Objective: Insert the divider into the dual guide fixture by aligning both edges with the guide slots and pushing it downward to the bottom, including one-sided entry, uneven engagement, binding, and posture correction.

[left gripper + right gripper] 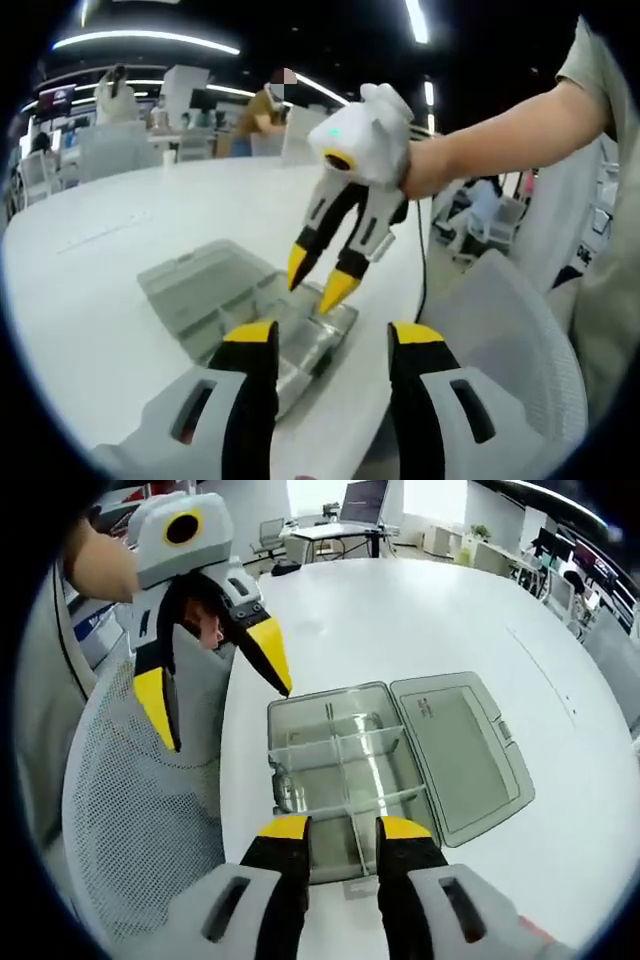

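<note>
Dividers already stand inside the clear plastic compartment box (345,780), whose hinged lid (460,755) lies folded flat toward three o'clock in the right gripper view so the slotted walls are free to reach from above. You see one long clear divider (340,742) running across the tray and thinner cross pieces meeting it; whether each sits fully at the bottom cannot be told, since the plastic is transparent and glary.

Your right gripper (342,828) hovers at six o'clock just above the near end of the box, its yellow-tipped jaws parted with a narrow gap and nothing between them, lined up roughly over the central divider, probably to pinch or press its top edge. Your left gripper (215,685) hangs at ten o'clock, beside the far corner of the box, jaws spread and empty, likely waiting to steady the other end.

In the left gripper view the box (250,300) rests near the edge of the round white table (120,230), close to the white mesh chair (510,320), which keeps it within easy reach.
</note>
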### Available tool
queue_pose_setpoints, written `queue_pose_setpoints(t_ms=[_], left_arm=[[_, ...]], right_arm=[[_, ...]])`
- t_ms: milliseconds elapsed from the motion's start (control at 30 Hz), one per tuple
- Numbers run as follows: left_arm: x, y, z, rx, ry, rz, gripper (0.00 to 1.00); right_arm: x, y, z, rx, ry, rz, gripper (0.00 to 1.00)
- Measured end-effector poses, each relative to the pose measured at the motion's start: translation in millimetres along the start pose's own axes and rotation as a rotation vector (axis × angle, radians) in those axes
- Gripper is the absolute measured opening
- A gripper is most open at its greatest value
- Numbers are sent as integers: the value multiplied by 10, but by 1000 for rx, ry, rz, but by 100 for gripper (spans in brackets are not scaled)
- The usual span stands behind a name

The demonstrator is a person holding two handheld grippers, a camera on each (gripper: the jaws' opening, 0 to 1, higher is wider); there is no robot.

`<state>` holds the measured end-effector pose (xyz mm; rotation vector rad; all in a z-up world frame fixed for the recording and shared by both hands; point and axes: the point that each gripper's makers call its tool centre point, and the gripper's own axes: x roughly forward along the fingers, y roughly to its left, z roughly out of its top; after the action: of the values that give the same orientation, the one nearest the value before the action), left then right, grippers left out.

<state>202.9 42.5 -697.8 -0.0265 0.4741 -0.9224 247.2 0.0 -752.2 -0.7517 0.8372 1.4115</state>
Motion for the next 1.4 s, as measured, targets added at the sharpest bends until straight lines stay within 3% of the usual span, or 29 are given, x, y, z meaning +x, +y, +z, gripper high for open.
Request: queue_pose_setpoints(t_ms=[900, 1400], left_arm=[[-199, 61, -214, 27, 97, 41, 59], [-340, 121, -312, 31, 144, 89, 64]], right_arm=[[-114, 211, 136, 131, -205, -67, 33], [-189, 428, 206, 211, -322, -114, 51]])
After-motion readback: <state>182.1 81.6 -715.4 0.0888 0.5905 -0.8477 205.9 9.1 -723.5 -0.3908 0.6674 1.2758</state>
